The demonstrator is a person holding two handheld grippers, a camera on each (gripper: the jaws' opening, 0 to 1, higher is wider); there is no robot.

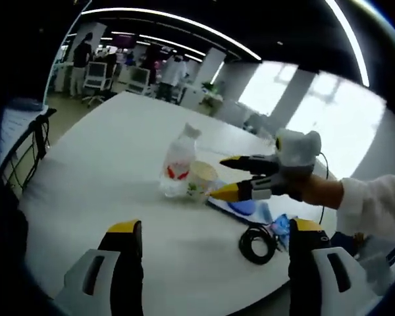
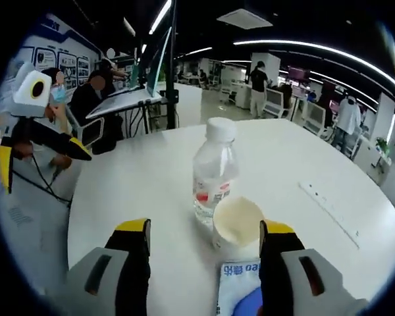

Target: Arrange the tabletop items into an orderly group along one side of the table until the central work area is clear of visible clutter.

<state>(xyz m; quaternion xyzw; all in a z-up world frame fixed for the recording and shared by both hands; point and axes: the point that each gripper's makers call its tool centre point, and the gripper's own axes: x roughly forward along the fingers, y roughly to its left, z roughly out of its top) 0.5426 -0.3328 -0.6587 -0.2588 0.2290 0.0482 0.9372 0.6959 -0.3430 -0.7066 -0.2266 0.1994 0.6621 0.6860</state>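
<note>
A clear water bottle (image 1: 179, 161) (image 2: 214, 174) with a white cap and red label stands upright near the middle of the white table (image 1: 105, 178) (image 2: 138, 191). A cream paper cup (image 1: 201, 178) (image 2: 237, 220) stands touching it. My right gripper (image 2: 205, 228) (image 1: 227, 176) is open, its yellow-tipped jaws reaching either side of the cup without pressing it. A blue and white packet (image 1: 250, 209) (image 2: 240, 289) lies flat just behind the cup, under that gripper. My left gripper (image 1: 216, 226) (image 2: 43, 161) hangs open and holds nothing, off to the side of the table.
A black coiled cable (image 1: 257, 243) lies near the table edge beside the packet. A long flat strip (image 2: 329, 204) runs across the far side of the table. A dark rack (image 1: 26, 145) stands off the table. People, chairs and desks fill the room behind.
</note>
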